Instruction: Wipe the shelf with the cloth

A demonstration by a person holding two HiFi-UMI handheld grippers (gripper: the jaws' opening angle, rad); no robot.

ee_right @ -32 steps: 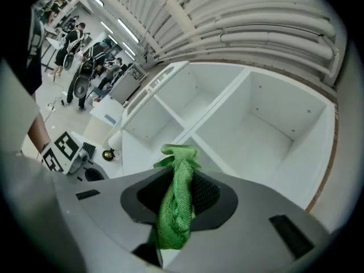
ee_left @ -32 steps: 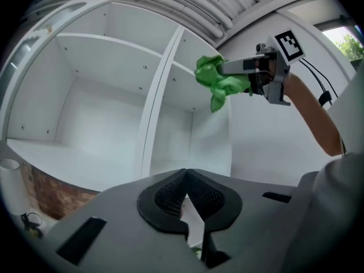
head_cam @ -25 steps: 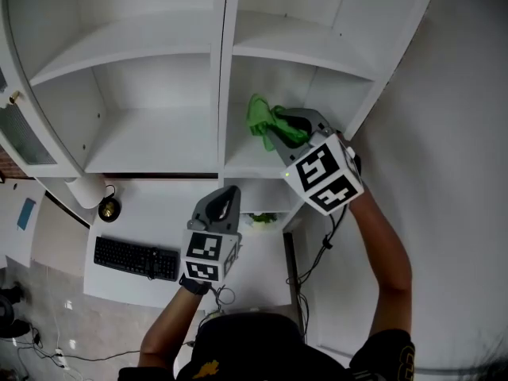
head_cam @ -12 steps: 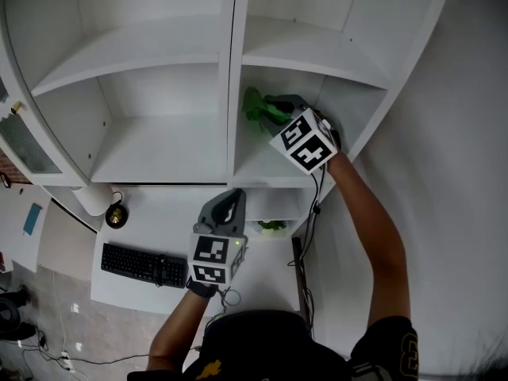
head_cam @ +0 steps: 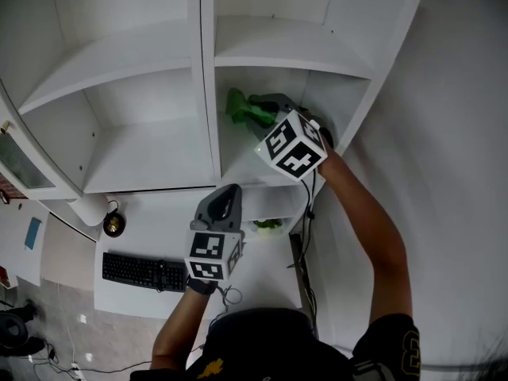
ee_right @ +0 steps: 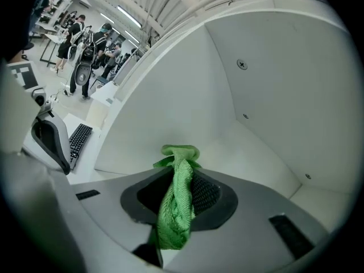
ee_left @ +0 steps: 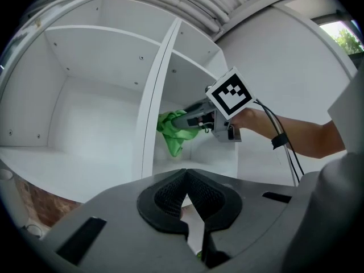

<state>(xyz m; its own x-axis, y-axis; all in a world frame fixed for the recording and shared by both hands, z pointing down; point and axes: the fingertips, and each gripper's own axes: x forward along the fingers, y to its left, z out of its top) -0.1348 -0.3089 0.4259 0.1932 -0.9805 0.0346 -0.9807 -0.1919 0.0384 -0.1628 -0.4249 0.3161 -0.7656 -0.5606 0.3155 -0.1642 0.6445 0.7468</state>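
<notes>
The green cloth (head_cam: 238, 108) hangs bunched in the right-hand compartment of the white shelf unit (head_cam: 208, 94), above its bottom board (head_cam: 248, 167). My right gripper (head_cam: 254, 113) is shut on the cloth, which trails down between its fingers (ee_right: 207, 195) in the right gripper view (ee_right: 177, 195). The left gripper view shows the cloth (ee_left: 170, 132) dangling from the right gripper (ee_left: 183, 120) just right of the divider. My left gripper (head_cam: 230, 192) hovers lower, in front of the shelf over the desk, shut (ee_left: 185, 175) with nothing in it.
A white desk (head_cam: 167, 221) below the shelf carries a black keyboard (head_cam: 136, 270), a white roll (head_cam: 89, 207) and a small brass object (head_cam: 113, 225). Something green (head_cam: 268, 225) lies under the right compartment. A white wall (head_cam: 444, 133) stands at right. People (ee_right: 79, 33) stand far behind.
My right gripper has carried the cloth up and deeper into the right compartment. The left gripper has stayed in front of the shelf.
</notes>
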